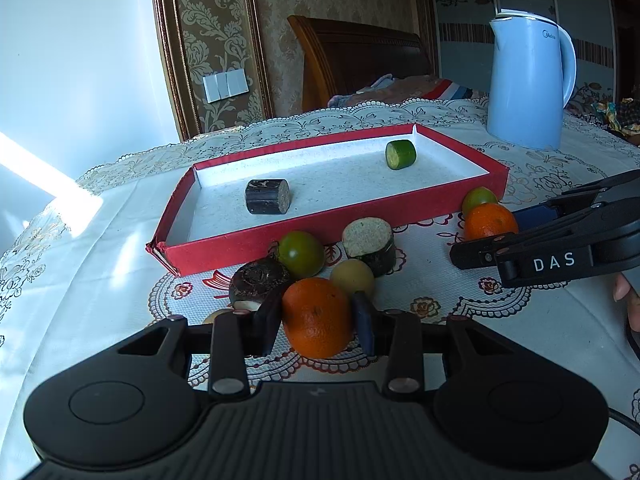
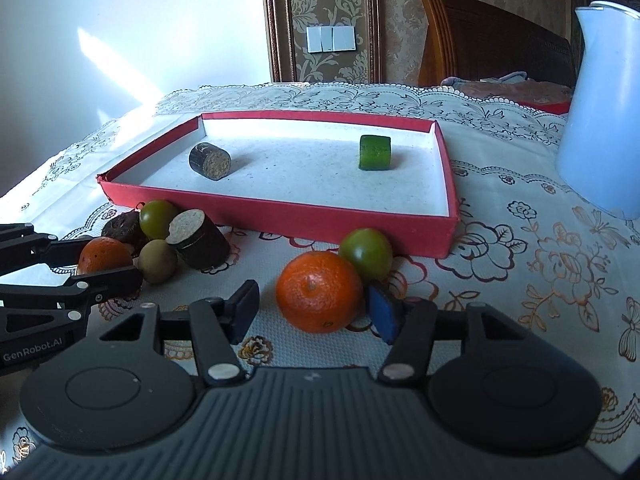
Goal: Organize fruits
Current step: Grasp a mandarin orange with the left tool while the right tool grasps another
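Observation:
A red tray [image 1: 256, 246] [image 2: 280, 216] lies on the tablecloth and holds a dark cylinder piece [image 1: 267, 196] [image 2: 210, 161] and a green cucumber piece [image 1: 401, 154] [image 2: 375, 152]. In front of it lie loose fruits. My left gripper [image 1: 318, 320] is shut on an orange [image 1: 318, 318] [image 2: 102, 254] resting on the cloth. Around that orange sit a green tomato [image 1: 301, 253], a tan ball fruit [image 1: 352, 276], a dark round fruit [image 1: 258, 278] and a cut dark cylinder [image 1: 370, 242]. My right gripper [image 2: 314, 310] is open around a second orange [image 2: 319, 291] [image 1: 490, 221], its right pad touching, its left pad apart. A green tomato [image 2: 366, 254] [image 1: 479, 198] sits behind it.
A light blue kettle [image 1: 528, 80] [image 2: 600, 120] stands at the back right of the table. A wooden headboard and bedding lie beyond the table. The wall with a switch panel is at the back. The table's left edge falls away in sunlight.

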Demonstrator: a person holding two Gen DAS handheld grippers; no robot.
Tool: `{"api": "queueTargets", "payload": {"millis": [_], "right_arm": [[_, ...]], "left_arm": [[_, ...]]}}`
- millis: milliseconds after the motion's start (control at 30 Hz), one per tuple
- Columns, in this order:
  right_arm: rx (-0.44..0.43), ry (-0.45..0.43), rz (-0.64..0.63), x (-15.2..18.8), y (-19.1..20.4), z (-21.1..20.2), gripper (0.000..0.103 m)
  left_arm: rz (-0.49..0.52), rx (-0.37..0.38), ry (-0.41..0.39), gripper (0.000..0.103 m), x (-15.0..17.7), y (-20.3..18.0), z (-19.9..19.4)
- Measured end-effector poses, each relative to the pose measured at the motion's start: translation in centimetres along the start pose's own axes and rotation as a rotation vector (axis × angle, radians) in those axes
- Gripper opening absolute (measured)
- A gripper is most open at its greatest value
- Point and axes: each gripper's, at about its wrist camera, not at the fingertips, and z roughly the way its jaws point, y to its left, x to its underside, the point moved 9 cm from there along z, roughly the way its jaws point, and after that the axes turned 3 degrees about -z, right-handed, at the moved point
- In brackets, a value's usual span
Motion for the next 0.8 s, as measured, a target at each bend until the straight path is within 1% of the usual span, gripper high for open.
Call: {"api": "queueTargets", "payload": {"millis": [233,400,433,467,500,633,800], "right_arm": [[0.01,-0.001,0.009,-0.22,-0.02,0.21,0.058],[0.014,-0.006,0.016,-0.19,-0.18,0.13,0.054],[0.018,-0.006,0.015,-0.19,-0.19,0.12,0.052],[0.02,-0.008,0.014,-0.19,-0.2,0.08,0.047],[0.021,-0.009,0.014,-0.19,-0.21,0.06,0.047],[0.026,-0.011,0.016,-0.2,-0.28,0.02,0.044],[0.029,-0.015,0.009,-0.22,-0.22,-0.02,0.044]], "left_arm": [[0.003,-0.002,0.0,0.038,0.04,-0.03,-0.02],[0.003,-0.002,0.0,0.038,0.03,-0.03,-0.01],[0.002,-0.001,0.0,0.038,0.03,-0.02,-0.02],[0.002,-0.001,0.0,0.038,0.03,-0.03,-0.02],[0.003,-0.002,0.0,0.038,0.03,-0.04,-0.01],[0.003,-0.002,0.0,0.038,0.03,-0.04,-0.02],[0.002,-0.001,0.0,0.038,0.05,-0.06,-0.02]]}}
